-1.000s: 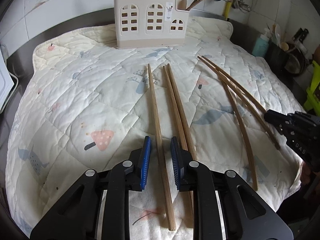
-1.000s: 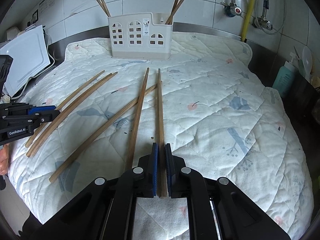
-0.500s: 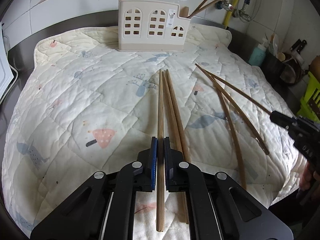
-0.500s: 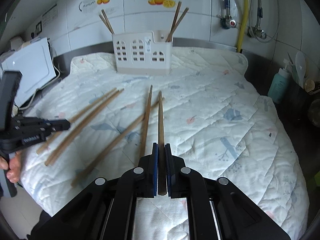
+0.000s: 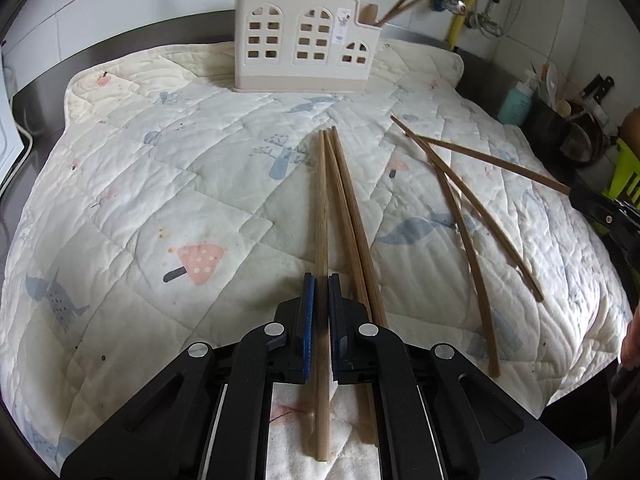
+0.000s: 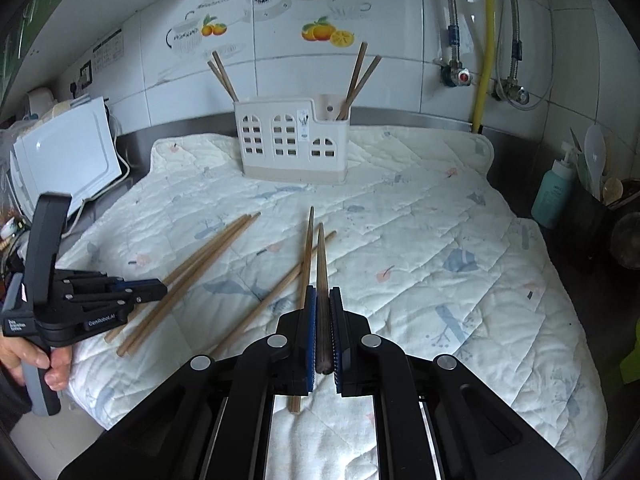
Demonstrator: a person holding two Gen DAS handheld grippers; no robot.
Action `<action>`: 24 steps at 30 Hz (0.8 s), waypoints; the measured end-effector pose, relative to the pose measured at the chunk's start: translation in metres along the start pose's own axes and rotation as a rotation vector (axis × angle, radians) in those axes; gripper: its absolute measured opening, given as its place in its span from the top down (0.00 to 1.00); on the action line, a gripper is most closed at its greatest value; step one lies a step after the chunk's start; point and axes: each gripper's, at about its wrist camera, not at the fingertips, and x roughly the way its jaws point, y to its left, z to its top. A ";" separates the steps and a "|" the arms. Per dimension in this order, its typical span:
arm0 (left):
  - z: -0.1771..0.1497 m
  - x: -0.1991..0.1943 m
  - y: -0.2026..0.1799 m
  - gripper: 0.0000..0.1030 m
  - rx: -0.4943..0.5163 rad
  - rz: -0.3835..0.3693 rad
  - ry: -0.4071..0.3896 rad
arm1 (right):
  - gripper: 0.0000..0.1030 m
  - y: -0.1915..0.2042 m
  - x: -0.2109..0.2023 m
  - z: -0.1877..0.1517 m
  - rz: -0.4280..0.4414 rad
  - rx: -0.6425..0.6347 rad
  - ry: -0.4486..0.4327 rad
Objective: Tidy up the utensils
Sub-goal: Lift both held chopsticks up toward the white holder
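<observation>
My left gripper is shut on a wooden chopstick that points toward the white utensil holder; two more chopsticks lie right beside it on the quilt. My right gripper is shut on another chopstick and holds it lifted above the quilt, pointing at the holder. Two loose chopsticks lie under it. The holder has chopsticks standing in its left and right compartments. The left gripper shows at the left of the right wrist view.
A quilted mat covers the counter. Three chopsticks lie to the right in the left wrist view. A white board leans at the left, a teal bottle and dark pots stand at the right. Pipes run down the tiled wall.
My left gripper closed on a chopstick and straightened it toward the holder. My right gripper rose with its chopstick, so the holder and quilt look farther away.
</observation>
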 end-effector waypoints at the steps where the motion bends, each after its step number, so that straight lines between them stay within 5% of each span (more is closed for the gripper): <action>1: 0.001 -0.002 0.001 0.95 -0.002 -0.006 -0.004 | 0.94 -0.001 -0.002 0.002 0.003 0.003 -0.006; 24: 0.096 -0.053 0.013 0.95 0.027 -0.066 -0.175 | 0.94 -0.003 -0.016 0.137 0.102 -0.077 -0.153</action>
